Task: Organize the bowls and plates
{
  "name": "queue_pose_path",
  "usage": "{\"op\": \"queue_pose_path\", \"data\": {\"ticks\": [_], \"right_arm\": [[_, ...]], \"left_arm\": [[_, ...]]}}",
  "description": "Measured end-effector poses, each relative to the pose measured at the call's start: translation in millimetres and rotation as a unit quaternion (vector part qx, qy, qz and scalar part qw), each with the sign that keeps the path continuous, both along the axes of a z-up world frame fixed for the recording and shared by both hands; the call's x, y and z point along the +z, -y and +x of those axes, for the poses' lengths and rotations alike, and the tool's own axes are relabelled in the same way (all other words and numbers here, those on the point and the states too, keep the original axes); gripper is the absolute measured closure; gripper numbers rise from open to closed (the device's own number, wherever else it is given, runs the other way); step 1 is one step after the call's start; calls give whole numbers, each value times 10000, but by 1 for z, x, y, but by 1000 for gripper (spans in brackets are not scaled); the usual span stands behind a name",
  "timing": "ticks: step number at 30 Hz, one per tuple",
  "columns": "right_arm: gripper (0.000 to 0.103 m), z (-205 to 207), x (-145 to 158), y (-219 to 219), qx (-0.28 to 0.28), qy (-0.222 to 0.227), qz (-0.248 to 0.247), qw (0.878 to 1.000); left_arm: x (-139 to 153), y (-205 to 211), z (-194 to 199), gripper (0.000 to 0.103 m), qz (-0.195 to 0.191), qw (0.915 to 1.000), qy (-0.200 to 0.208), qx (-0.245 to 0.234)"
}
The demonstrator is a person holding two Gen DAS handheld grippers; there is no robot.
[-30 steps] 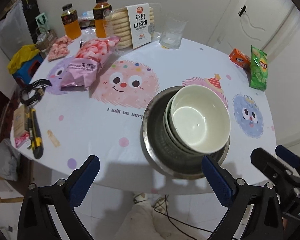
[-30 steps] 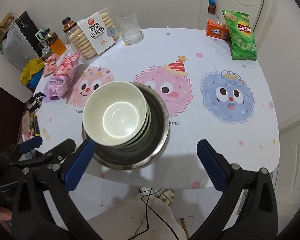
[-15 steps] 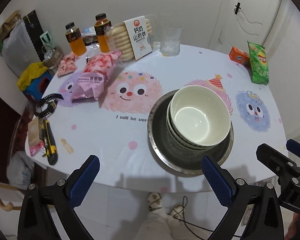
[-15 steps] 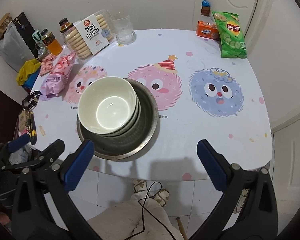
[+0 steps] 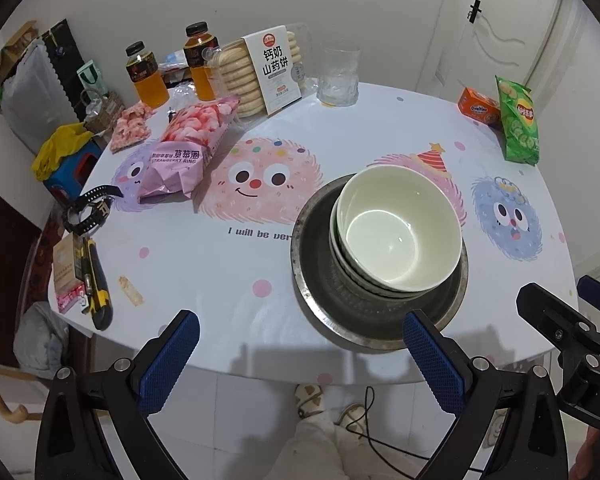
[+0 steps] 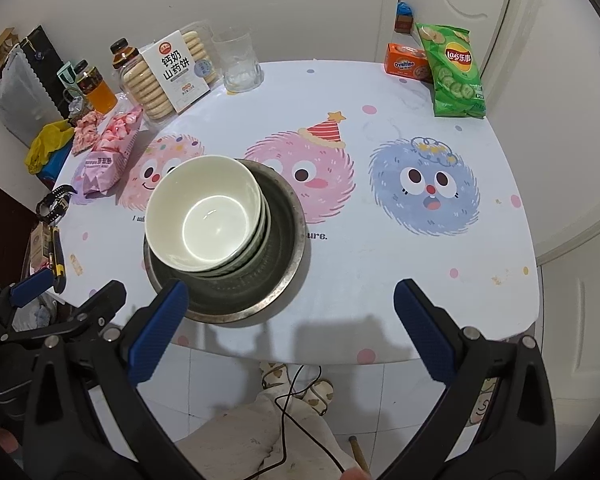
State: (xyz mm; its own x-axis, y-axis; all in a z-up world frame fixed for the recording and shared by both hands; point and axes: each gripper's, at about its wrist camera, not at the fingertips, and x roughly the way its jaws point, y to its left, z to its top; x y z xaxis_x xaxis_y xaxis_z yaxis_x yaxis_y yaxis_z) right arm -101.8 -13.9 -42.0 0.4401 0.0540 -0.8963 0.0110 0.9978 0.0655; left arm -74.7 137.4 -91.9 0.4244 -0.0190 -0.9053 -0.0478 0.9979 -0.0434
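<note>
A stack of white bowls [image 5: 398, 232] sits inside a round metal basin [image 5: 320, 284] on the cartoon-print table; the stack shows in the right wrist view too [image 6: 204, 212], in the basin [image 6: 280, 276]. My left gripper [image 5: 300, 356] is open and empty, held above the table's near edge, just short of the basin. My right gripper [image 6: 290, 324] is open and empty, at the near edge to the right of the basin. The right gripper also shows at the right edge of the left wrist view [image 5: 572, 320].
At the back stand two juice bottles [image 5: 146, 76], a biscuit pack [image 5: 268, 76] and a glass [image 5: 338, 76]. A pink snack bag [image 5: 184, 152], a watch [image 5: 88, 210] and a utility knife [image 5: 96, 284] lie left. A green chips bag [image 6: 452, 72] and an orange box [image 6: 406, 64] lie far right.
Both grippers have pulled back and up from the table, so the basin and bowls look smaller and farther off. The bowls and basin have not moved.
</note>
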Motion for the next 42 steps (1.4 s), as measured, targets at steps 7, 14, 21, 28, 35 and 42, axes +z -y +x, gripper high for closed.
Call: {"op": "queue_pose_path", "data": {"ticks": [7,14,21,28,35,42], "right_arm": [[1,0,0,-3,-11,30,-51,10000],[1,0,3,-1,-40,72,-119,9999],[1,-1,4,1,-69,81,-153,9998],[1,0,3,5,-103,45,-267,9996],[1,2,-2,8,-118,-18,-381,9992],[1,4,-4,9,-112,-48,-400,9991]], "left_arm": [[0,6,-1,0,34,9999,21,-121],[0,5,-1,0,31,9999,-6,-105],[0,2,0,0,16,10000,-13,-37],[0,-3,2,0,25,10000,-19,30],[0,-9,4,0,30,9999,-23,125],[0,-12,5,0,23,9999,-24,151]]}}
